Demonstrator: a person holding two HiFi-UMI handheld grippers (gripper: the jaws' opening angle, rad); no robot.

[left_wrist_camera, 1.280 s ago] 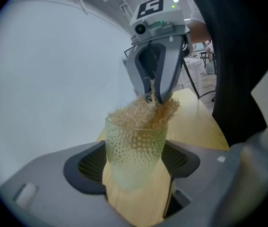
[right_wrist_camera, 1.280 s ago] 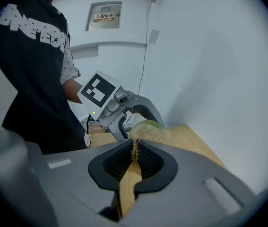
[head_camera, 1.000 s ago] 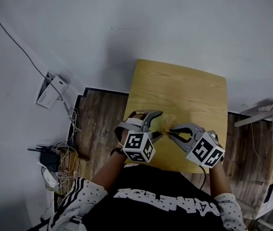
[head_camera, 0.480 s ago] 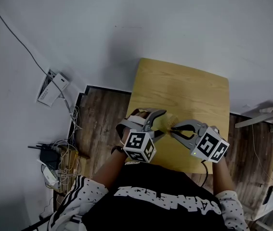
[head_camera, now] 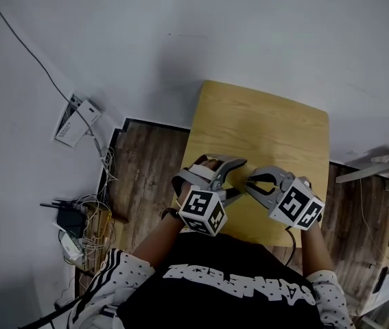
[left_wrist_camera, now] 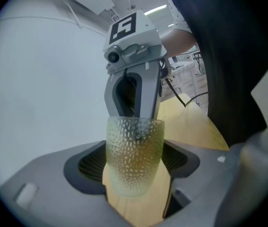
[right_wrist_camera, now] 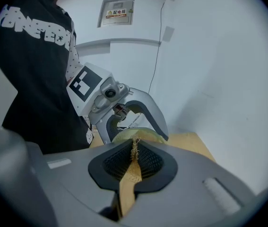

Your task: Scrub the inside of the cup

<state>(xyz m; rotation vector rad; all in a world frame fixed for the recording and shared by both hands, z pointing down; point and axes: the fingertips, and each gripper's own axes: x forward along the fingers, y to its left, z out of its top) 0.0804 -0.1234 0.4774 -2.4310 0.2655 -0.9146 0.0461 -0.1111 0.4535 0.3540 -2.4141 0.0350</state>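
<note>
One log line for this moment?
left gripper: shut on dimpled glass cup | right gripper: shut on fibre scrubber, at cup rim

In the left gripper view the cup (left_wrist_camera: 134, 155) hides the tips of the right gripper (left_wrist_camera: 133, 111), which reach behind its dimpled wall at centre frame, and a person's dark torso (left_wrist_camera: 228, 56) blocks the right side. In the right gripper view only a sliver of the cup's rim shows above that gripper's own jaws. They pinch a thin straw-coloured wisp (right_wrist_camera: 134, 150), too small to identify. The print on the wall sign (right_wrist_camera: 117, 12) at top centre is too small to read. In the head view the cup cannot be made out between the left gripper (head_camera: 241, 178) and its partner. The table (head_camera: 263, 122) has its near edge covered by them and the torso, white furniture (head_camera: 379, 170) is cut off at the right edge, and the tangle of wires (head_camera: 84, 225) at lower left is too small to tell apart
</note>
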